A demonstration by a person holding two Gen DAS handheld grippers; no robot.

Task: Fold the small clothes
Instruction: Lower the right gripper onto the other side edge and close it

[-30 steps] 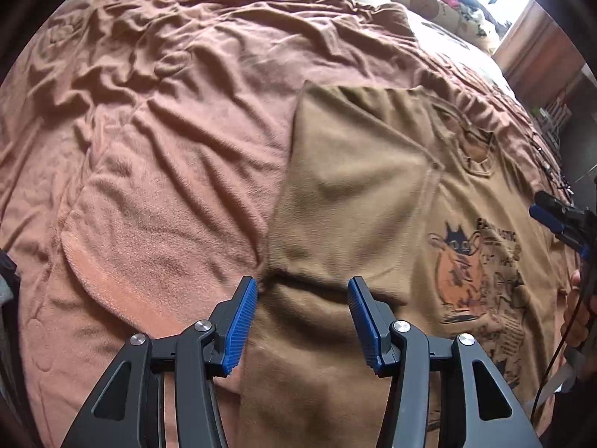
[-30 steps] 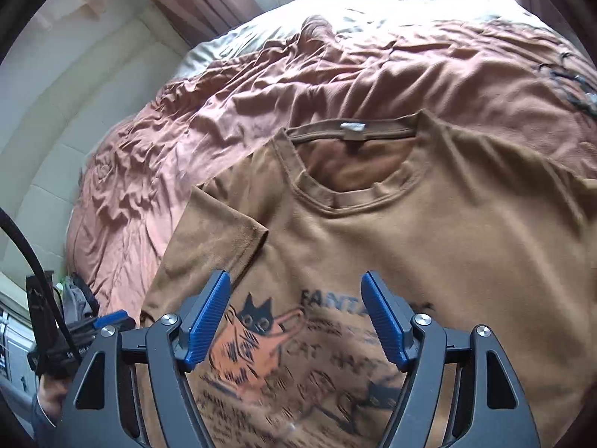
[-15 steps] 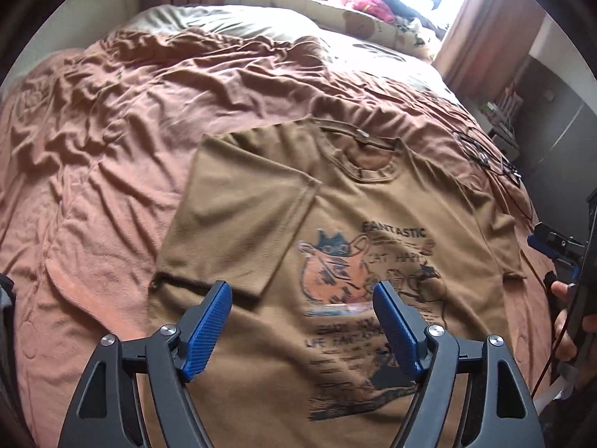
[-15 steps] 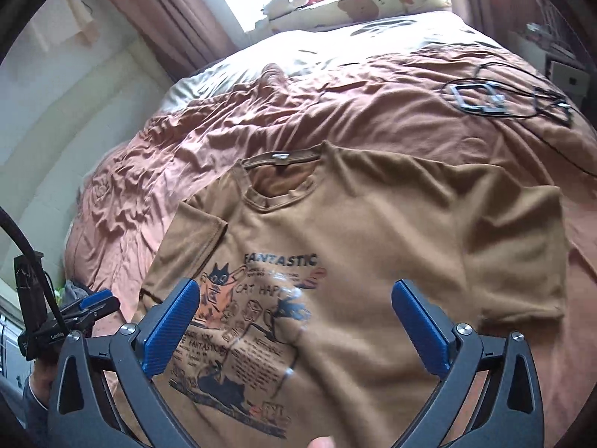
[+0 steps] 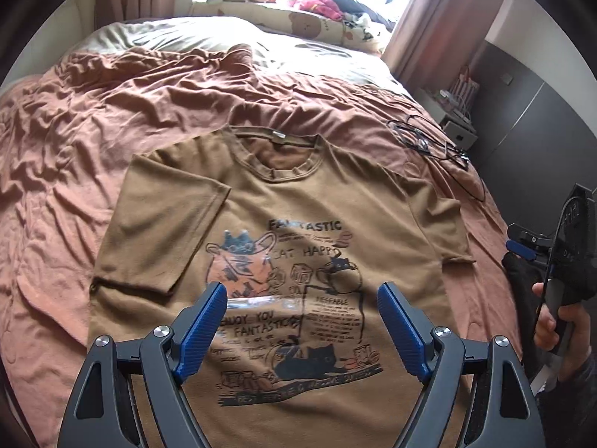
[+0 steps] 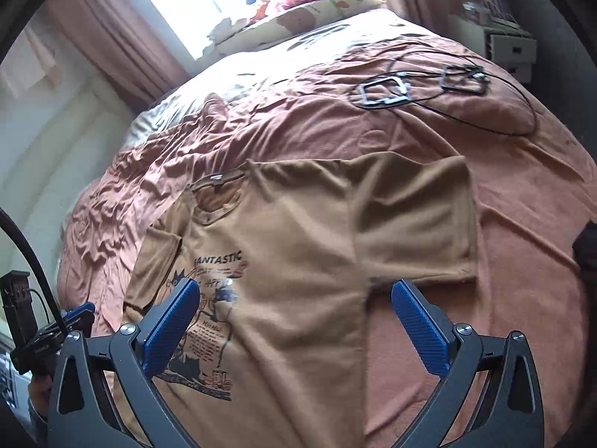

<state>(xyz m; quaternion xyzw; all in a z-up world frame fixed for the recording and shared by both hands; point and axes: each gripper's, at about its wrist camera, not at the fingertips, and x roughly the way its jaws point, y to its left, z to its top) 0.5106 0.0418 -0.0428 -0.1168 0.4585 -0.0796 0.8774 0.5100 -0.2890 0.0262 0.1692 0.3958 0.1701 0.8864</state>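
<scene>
A brown T-shirt [image 5: 298, 194] with a cat print lies face up on the bed, collar toward the pillows. Its left sleeve [image 5: 168, 224] is folded in over the chest. The other sleeve [image 6: 418, 224] lies spread flat. My left gripper [image 5: 302, 291] hovers above the print, its jaws opening, with nothing between them. My right gripper [image 6: 294, 285] stands wide open over the shirt's right side near the armpit, holding nothing. Each gripper also shows in the other's view: the right gripper [image 5: 522, 248] in a hand at the far right, the left gripper [image 6: 78, 311] at the lower left.
A wrinkled rust-coloured blanket [image 5: 112, 112] covers the bed. Black cables with small frames [image 6: 384, 91] lie on it beyond the spread sleeve. Pillows and plush toys [image 5: 298, 3] line the head of the bed under the window. A nightstand [image 5: 455, 127] stands at the right.
Both grippers have drawn back and risen from the shirt, and their jaws have widened. The left view swung from the folded sleeve to the print; the right view swung toward the spread sleeve.
</scene>
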